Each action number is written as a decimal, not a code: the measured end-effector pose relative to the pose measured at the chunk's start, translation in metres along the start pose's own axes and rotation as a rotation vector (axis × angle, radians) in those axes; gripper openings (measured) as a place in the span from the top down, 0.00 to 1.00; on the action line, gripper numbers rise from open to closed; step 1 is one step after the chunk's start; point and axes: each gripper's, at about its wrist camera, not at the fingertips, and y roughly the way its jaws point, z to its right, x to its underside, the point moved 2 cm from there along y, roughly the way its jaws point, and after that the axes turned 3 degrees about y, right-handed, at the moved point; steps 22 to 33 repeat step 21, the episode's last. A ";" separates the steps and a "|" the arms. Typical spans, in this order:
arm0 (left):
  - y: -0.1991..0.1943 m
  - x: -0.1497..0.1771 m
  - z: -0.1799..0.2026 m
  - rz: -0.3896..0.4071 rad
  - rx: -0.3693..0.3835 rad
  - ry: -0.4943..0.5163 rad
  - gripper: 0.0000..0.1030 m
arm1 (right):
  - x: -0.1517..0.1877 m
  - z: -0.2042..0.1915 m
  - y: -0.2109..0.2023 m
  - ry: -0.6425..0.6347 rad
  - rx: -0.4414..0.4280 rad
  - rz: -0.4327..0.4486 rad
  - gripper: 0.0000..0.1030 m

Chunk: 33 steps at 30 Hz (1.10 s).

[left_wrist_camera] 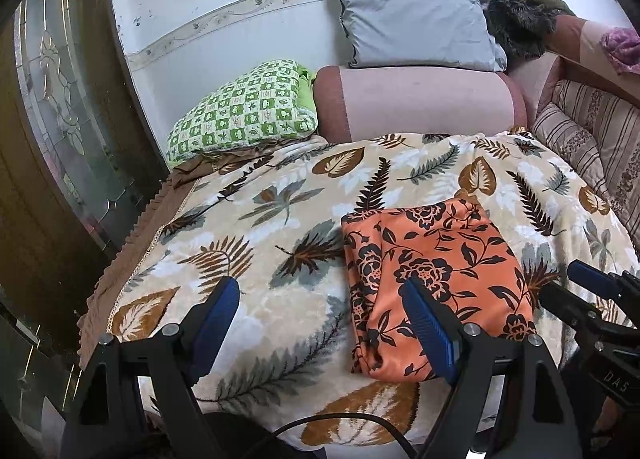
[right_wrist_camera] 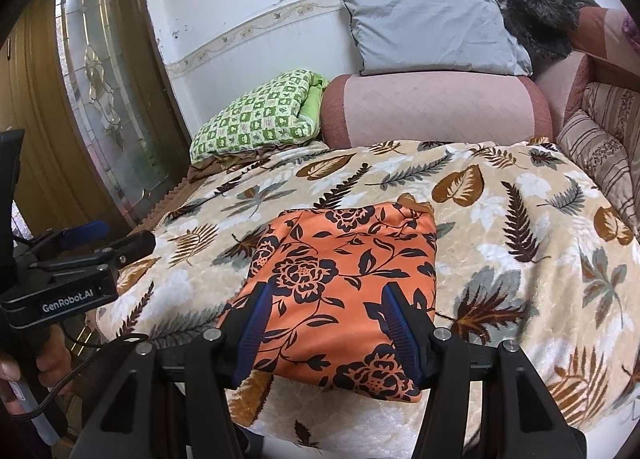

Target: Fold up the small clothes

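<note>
The left tool [left_wrist_camera: 320, 311] hangs spread and empty above the leaf-patterned plush blanket [left_wrist_camera: 256, 227], just left of the orange floral folded garment [left_wrist_camera: 436, 259]. That garment lies compact near the bed's front edge, apparently folded already. The right tool [right_wrist_camera: 326, 317] hovers over it, parted, gripping nothing, probably poised to tidy it.

Left wrist view: sits behind its gripper's fingers, looks forward and downward across the leaf-print blanket [left_wrist_camera: 280, 195] toward the wall, near the bed's front edge. Right wrist view: same heading, set further right, close over the orange floral cloth [right_wrist_camera: 344, 283]. Shared: cloth, blanket, grey pillow [right_wrist_camera: 432, 35], pink bolster [left_wrist_camera: 420, 99], glazed door [right_wrist_camera: 100, 99].
</note>
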 end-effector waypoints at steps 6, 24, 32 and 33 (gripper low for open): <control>-0.001 0.001 0.001 0.001 0.001 0.002 0.19 | 0.001 -0.001 0.002 -0.001 -0.003 -0.010 0.41; 0.003 0.003 0.004 -0.004 0.033 -0.003 0.19 | 0.004 -0.001 0.008 -0.004 -0.007 -0.021 0.41; 0.003 0.003 0.004 -0.004 0.033 -0.003 0.19 | 0.004 -0.001 0.008 -0.004 -0.007 -0.021 0.41; 0.003 0.003 0.004 -0.004 0.033 -0.003 0.19 | 0.004 -0.001 0.008 -0.004 -0.007 -0.021 0.41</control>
